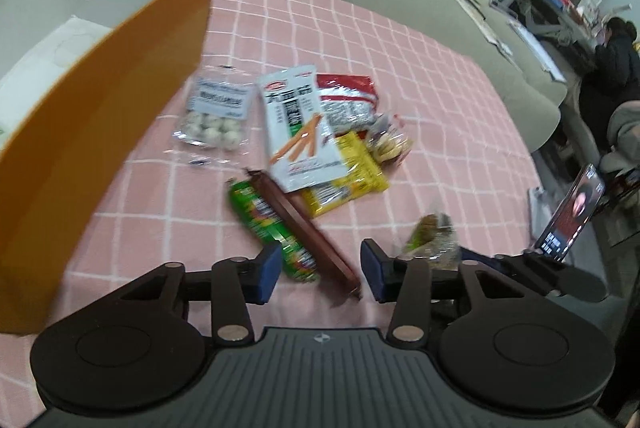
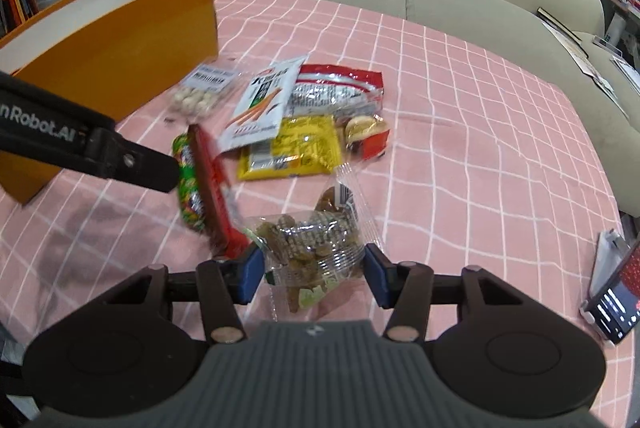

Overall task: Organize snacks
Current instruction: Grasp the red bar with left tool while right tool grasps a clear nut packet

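The left tongs (image 1: 320, 270) straddle two long snacks lying side by side on the pink checked surface (image 1: 440, 116): a green tube (image 1: 272, 224) and a dark red bar (image 1: 308, 228). Both run diagonally, near ends between the blue pads, far ends pointing toward the snack pile. The pads stand just clear of them, not yet clenched. The right tongs (image 2: 314, 270) are clamped on a clear bag of brown pieces (image 2: 316, 240), its long axis running away from the camera. An orange box (image 1: 100, 100) stands open to the left. Beyond lie a white stick-snack packet (image 1: 298, 128), a yellow packet (image 1: 348, 180) and a bag of white balls (image 1: 216, 116).
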`<state>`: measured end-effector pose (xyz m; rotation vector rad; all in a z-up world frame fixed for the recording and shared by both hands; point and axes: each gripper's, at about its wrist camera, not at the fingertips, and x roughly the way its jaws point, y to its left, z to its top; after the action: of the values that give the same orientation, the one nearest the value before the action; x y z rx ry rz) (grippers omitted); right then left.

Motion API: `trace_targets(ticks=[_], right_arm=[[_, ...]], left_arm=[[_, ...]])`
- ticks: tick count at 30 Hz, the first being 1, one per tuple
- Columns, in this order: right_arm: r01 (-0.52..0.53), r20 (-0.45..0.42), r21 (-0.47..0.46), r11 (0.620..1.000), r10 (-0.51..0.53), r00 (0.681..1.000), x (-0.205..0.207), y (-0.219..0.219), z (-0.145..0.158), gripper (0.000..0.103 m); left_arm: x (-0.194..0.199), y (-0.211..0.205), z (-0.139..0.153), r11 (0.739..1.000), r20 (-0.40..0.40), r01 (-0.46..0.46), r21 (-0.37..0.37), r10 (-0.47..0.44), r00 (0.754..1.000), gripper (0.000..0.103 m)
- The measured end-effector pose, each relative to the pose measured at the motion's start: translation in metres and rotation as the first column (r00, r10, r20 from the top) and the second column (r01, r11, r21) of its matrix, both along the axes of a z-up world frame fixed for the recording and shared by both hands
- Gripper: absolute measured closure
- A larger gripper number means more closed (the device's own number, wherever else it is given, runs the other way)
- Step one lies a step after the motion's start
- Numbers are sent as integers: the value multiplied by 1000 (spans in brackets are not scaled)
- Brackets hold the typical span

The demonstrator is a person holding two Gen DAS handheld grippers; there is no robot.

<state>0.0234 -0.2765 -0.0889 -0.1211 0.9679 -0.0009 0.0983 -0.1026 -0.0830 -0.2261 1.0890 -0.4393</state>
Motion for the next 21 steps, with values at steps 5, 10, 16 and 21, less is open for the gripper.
trace_targets(ticks=[5, 10, 16, 21], right_arm=[[-13, 23, 26, 1000, 12, 1000, 11, -2, -5, 52], [-32, 30, 45, 998, 31, 999, 15, -2, -9, 52], [-49, 13, 89, 995, 48, 999, 19, -3, -16, 52], [-49, 6, 112, 992, 48, 999, 19, -3, -18, 52]], left_arm=[[12, -14, -15, 999, -36, -21, 45, 23, 999, 58], [21, -19, -23, 998, -64, -39, 44, 42, 997, 62], [28, -31, -23, 998, -66, -34, 62, 38, 997, 65], [34, -39, -28, 991, -96, -47, 128, 59, 994, 65]])
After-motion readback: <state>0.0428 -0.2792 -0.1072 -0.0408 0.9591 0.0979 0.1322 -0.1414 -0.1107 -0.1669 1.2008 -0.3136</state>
